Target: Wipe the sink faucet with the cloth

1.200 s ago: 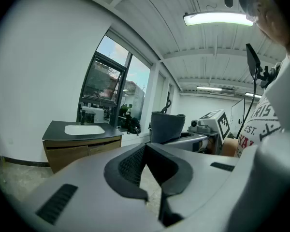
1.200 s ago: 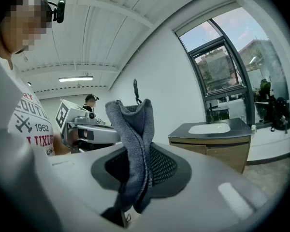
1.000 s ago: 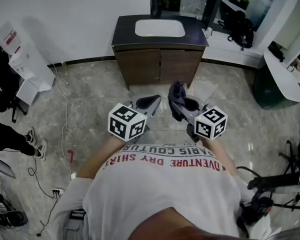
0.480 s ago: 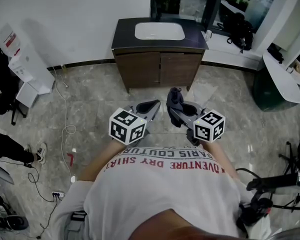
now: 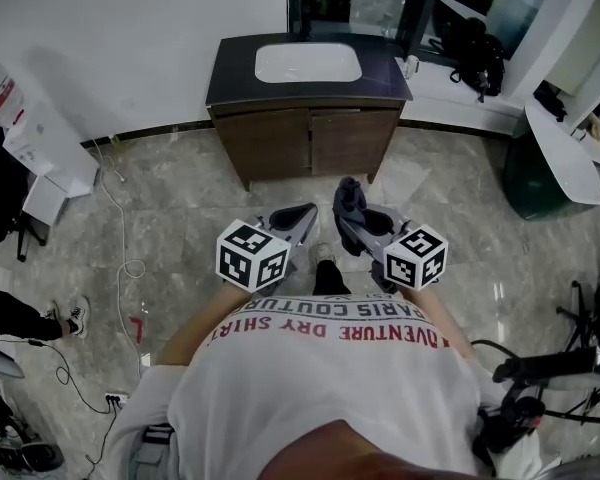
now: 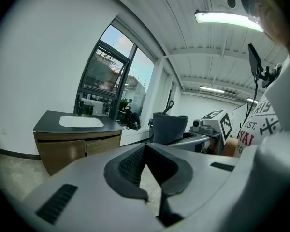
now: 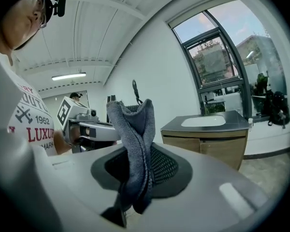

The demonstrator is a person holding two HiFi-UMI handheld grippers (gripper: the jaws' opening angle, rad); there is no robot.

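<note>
Marble-grey floor (image 5: 180,193) fills most of the head view, and we stand on it well apart from the wooden cabinet (image 5: 305,140) against the white wall. On the cabinet lies a dark counter (image 5: 232,76), and set into it is a white sink (image 5: 308,63); at this range the faucet is too small for us to pick out. A tall window with a dark frame rises just behind the counter's right end.

We hold both grippers out level in front of the chest, side by side and pointing toward the cabinet. The left gripper (image 5: 306,212) has its fingers brought together at the tips with nothing between them; only floor shows through the gap lower down. The right gripper (image 5: 346,215) has its fingers clamped on the cloth (image 7: 134,134), a grey-blue folded towel that stands upright out of the grip, its upper part rising above the fingers with a small dark hanging loop at the top.
</note>
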